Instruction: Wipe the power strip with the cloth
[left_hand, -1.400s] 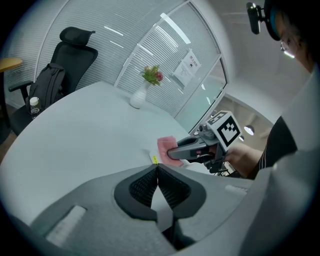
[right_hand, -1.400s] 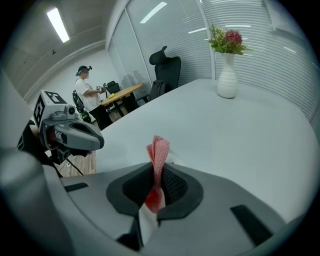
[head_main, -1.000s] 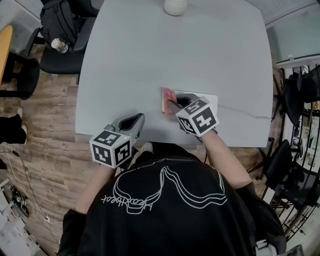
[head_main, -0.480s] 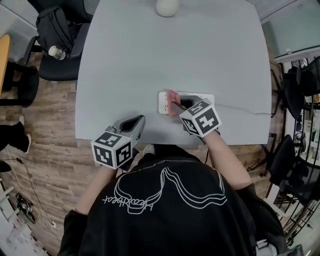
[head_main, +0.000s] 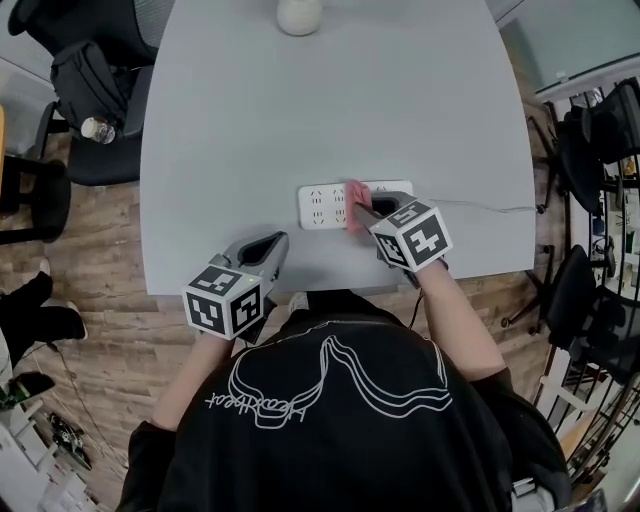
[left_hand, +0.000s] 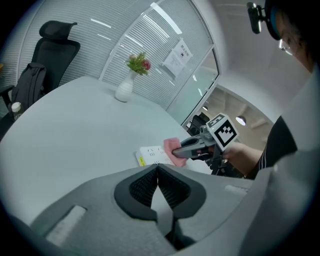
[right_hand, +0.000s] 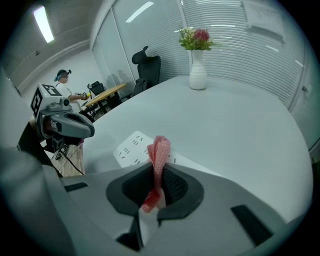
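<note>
A white power strip (head_main: 322, 206) lies flat near the front edge of the grey table (head_main: 250, 130). My right gripper (head_main: 364, 212) is shut on a pink cloth (head_main: 356, 198), which presses on the strip about halfway along. In the right gripper view the cloth (right_hand: 159, 154) stands pinched between the pads, with the strip (right_hand: 131, 148) just beyond. My left gripper (head_main: 272, 244) hovers at the table's front edge, shut on nothing, to the left of the strip. The left gripper view shows its pads (left_hand: 170, 186) touching, and the strip (left_hand: 149, 155) and cloth (left_hand: 171, 148) ahead.
The strip's thin cable (head_main: 480, 208) runs right across the table to its edge. A white vase (head_main: 299, 14) stands at the far edge. Left of the table stands a black chair with a backpack (head_main: 88, 72) and a bottle. More chairs stand to the right.
My right gripper has slid the cloth rightward from the strip's left end to about its middle, uncovering the left sockets. The left gripper has stayed put.
</note>
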